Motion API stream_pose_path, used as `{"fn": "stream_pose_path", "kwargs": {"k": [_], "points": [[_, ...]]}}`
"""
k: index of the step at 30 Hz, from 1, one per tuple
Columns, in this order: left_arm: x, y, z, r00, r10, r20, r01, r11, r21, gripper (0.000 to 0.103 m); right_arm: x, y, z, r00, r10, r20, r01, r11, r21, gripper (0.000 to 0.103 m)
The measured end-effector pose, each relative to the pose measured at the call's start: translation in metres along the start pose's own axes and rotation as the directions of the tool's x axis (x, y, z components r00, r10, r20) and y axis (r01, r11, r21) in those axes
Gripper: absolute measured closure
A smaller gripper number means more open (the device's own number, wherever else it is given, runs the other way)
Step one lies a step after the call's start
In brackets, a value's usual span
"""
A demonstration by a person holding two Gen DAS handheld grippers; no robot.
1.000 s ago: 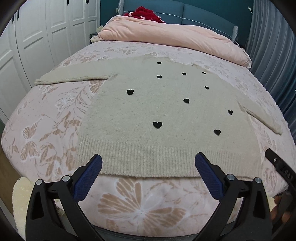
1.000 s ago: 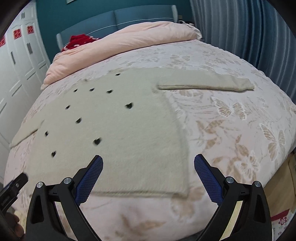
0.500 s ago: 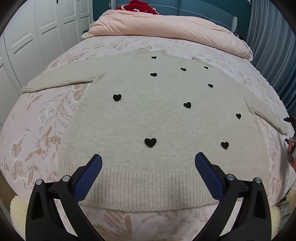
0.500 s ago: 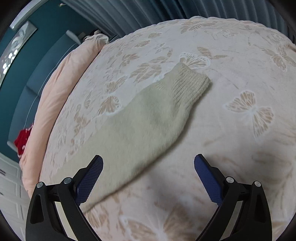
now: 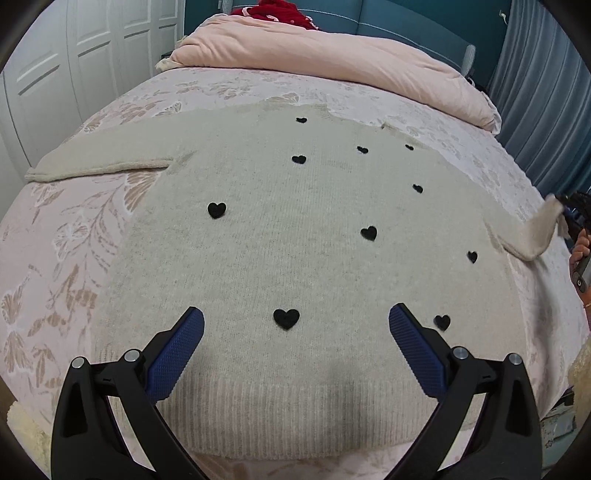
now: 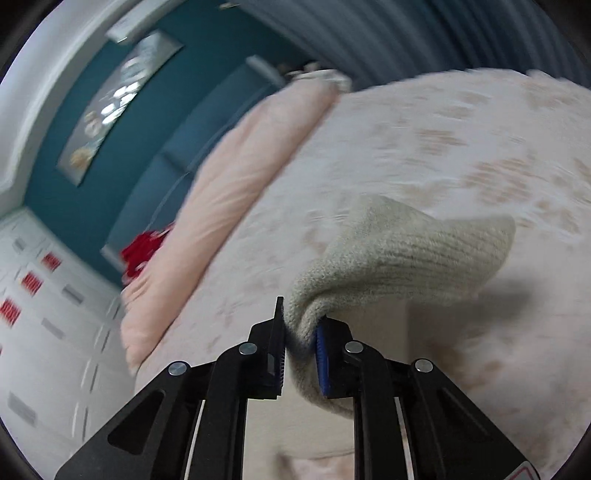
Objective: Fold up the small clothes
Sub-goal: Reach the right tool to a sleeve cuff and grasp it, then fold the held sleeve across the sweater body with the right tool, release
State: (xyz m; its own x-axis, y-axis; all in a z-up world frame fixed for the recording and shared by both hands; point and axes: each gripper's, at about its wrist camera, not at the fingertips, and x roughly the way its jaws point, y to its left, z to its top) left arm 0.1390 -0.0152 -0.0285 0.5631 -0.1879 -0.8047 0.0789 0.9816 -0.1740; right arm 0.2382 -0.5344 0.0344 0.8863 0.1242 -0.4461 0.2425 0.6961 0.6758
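A beige knit sweater [image 5: 295, 258] with small black hearts lies flat on the bed, hem toward me. My left gripper [image 5: 295, 332] is open and empty, hovering over the sweater just above its ribbed hem. The left sleeve [image 5: 99, 166] lies straight out to the side. My right gripper [image 6: 299, 354] is shut on the right sleeve's ribbed cuff [image 6: 402, 254] and holds it lifted off the bed; in the left wrist view the raised cuff [image 5: 539, 232] shows at the far right edge.
The bed [image 5: 55, 258] has a pink floral cover. A folded pink duvet [image 5: 332, 62] and a red garment [image 5: 280, 11] lie at the headboard. White wardrobe doors [image 5: 74, 74] stand on the left, blue curtains [image 5: 546, 103] on the right.
My right gripper closed on the right sleeve cuff and lifted it off the bed. My left gripper moved forward, further over the sweater's hem, still open.
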Motion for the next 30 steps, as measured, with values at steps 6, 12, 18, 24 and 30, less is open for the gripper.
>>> {"fn": "stream_pose_path", "kwargs": {"k": [6, 12, 18, 24, 30], "points": [[-0.010, 0.016, 0.021, 0.995, -0.083, 0.063, 0.090, 0.988, -0.123, 0.005, 0.084, 0.166, -0.107, 0.927, 0.219, -0.304, -0.296, 0.926, -0.236, 0.071], [0.002, 0.037, 0.051, 0.986, -0.148, 0.072, 0.159, 0.970, -0.183, 0.005, 0.107, 0.149, -0.198, 0.914, 0.056, -0.403, -0.172, 0.951, -0.259, 0.071], [0.068, 0.050, 0.111, 0.969, -0.244, 0.035, 0.243, 0.925, -0.292, 0.005, 0.070, 0.056, -0.203, 0.926, -0.101, -0.363, 0.055, 0.990, -0.133, 0.052], [0.156, 0.041, 0.156, 0.976, -0.215, -0.015, 0.190, 0.892, -0.411, 0.005, 0.072, 0.007, -0.183, 0.939, -0.097, -0.331, 0.116, 0.993, 0.037, 0.047], [0.189, 0.035, 0.172, 0.985, -0.173, -0.028, 0.146, 0.898, -0.415, 0.080, 0.099, 0.010, -0.160, 0.961, -0.066, -0.268, 0.095, 0.991, 0.098, 0.056]]}}
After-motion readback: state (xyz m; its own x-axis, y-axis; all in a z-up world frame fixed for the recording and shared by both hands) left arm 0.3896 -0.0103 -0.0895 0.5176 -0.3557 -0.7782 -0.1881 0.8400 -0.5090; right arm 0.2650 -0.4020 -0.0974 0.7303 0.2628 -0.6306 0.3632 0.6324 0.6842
